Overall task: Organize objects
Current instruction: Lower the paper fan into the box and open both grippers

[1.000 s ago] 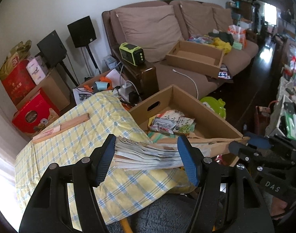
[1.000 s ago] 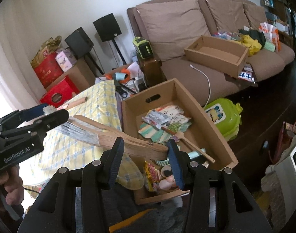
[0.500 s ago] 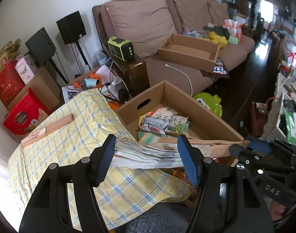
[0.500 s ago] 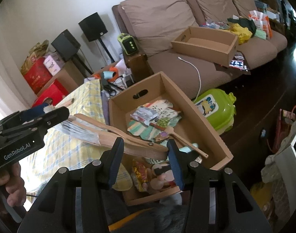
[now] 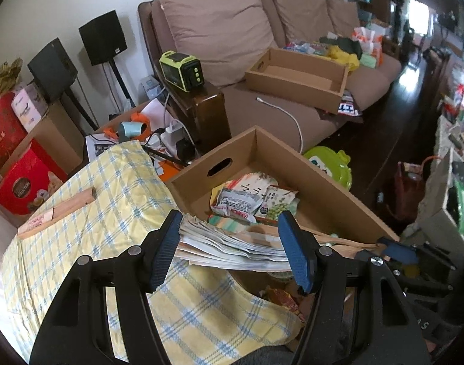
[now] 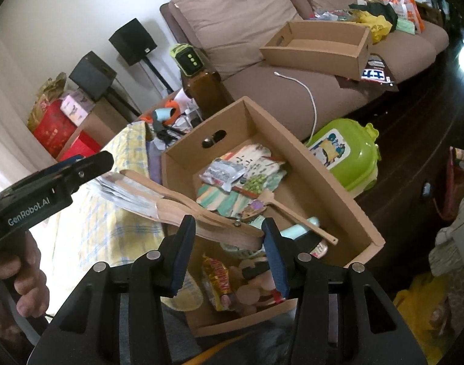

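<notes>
A low surface draped in a yellow, blue-checked cloth (image 5: 116, 213) fills the lower left of the left wrist view, bearing a long pale wooden block (image 5: 58, 211) at its left edge, while an open brown cardboard box (image 5: 323, 191) sits just beside it at centre.

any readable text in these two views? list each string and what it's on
"GenRobot.AI": white print on the black body of the left claw.
"AS": end of a cut-off print on the right claw's black body.
Red gift box, white-and-green snack packets in the near cardboard box, blue-and-white packet on the brown sofa: print too blurred to read.
</notes>
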Available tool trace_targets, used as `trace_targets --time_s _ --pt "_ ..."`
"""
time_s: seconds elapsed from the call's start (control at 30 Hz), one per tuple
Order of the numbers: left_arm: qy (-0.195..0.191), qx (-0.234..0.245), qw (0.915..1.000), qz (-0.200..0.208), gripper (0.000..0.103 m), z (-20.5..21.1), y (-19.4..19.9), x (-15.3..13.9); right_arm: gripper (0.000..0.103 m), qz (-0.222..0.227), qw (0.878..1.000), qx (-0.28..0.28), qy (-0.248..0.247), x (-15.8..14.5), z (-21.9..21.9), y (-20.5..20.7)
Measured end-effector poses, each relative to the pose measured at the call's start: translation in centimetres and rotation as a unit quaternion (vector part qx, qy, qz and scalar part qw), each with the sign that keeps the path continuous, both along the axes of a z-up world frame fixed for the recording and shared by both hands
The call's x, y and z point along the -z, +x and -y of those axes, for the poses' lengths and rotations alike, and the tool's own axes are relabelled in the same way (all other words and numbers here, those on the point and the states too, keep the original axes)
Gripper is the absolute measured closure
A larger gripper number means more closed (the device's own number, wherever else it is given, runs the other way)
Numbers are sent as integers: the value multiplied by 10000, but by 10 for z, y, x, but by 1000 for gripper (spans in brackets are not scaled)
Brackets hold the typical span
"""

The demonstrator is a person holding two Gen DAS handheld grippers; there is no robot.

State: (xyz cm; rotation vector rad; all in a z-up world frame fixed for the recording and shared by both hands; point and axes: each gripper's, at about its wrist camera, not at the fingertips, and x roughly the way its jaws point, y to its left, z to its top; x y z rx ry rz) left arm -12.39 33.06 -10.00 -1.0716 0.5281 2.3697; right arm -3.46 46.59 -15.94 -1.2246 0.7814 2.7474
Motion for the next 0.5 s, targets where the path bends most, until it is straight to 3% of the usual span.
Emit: trace_targets --time_s 0.5 --pt "-382 166 9983 399 42 -31 -12 40 56 361 9987 232 -291 36 -21 -3"
